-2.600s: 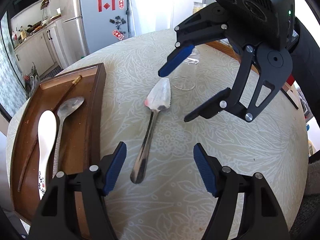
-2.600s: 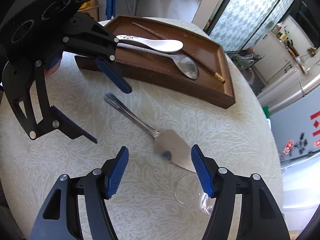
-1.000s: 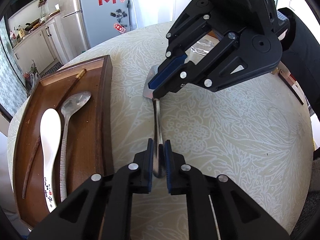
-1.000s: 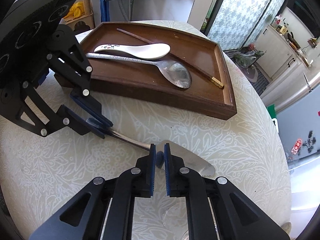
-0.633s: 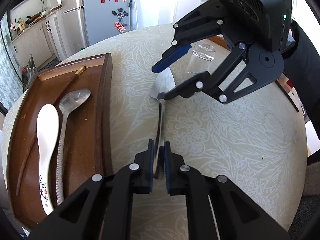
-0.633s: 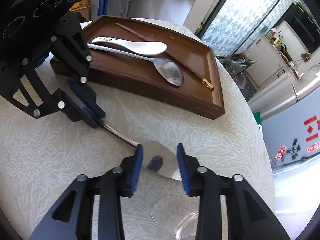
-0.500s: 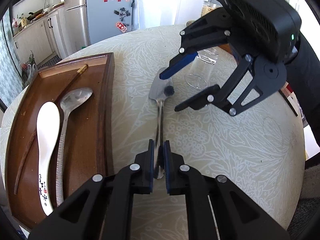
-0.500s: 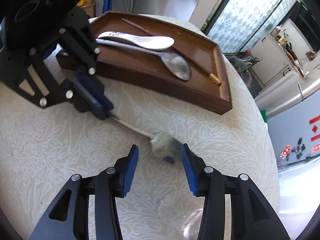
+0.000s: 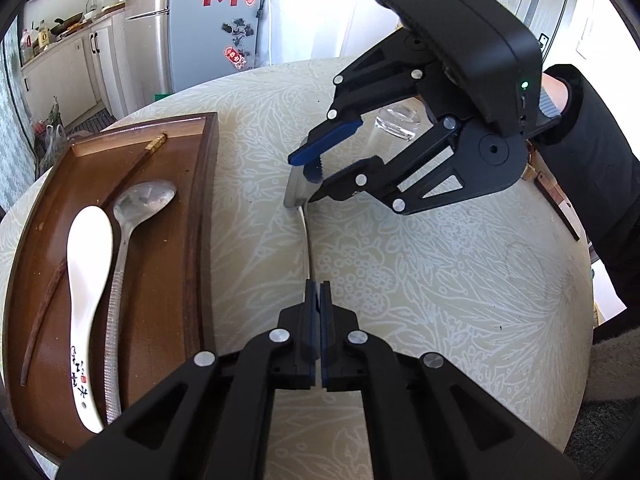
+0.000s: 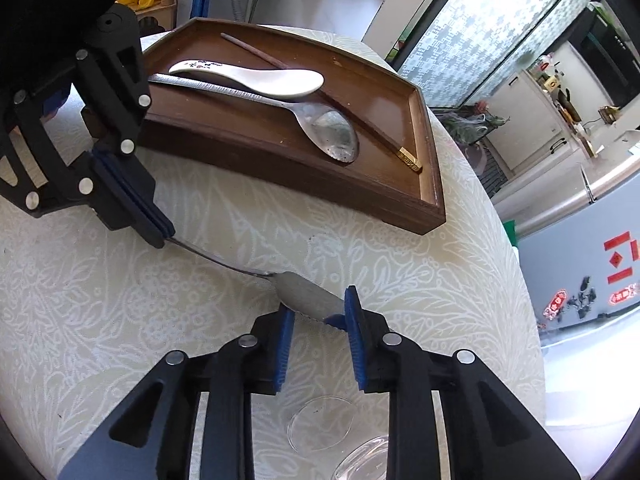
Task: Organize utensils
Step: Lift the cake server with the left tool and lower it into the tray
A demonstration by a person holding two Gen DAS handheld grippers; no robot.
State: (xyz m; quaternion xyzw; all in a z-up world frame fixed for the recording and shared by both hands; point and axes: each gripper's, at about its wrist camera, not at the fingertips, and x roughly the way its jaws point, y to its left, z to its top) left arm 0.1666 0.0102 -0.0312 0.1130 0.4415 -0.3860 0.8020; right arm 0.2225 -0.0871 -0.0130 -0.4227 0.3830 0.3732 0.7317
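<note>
my left gripper has its jaws clenched on the handle end of the cake server, pinching the thin metal edge-on so it can't slip flat against the worktop. my right gripper straddles the serrated blade, jaws closing, blade between the pads but i judge not yet pressed; i read it as steadying the wide end so the server doesn't swing from one pinch point. the server sits just above or on the cloth, beside the wooden tray, not in it. the tray already holds a white ceramic spoon, a metal spoon and a chopstick, lying lengthwise, so the server likely belongs alongside. a glass stands behind the blade; i'd watch that.
</note>
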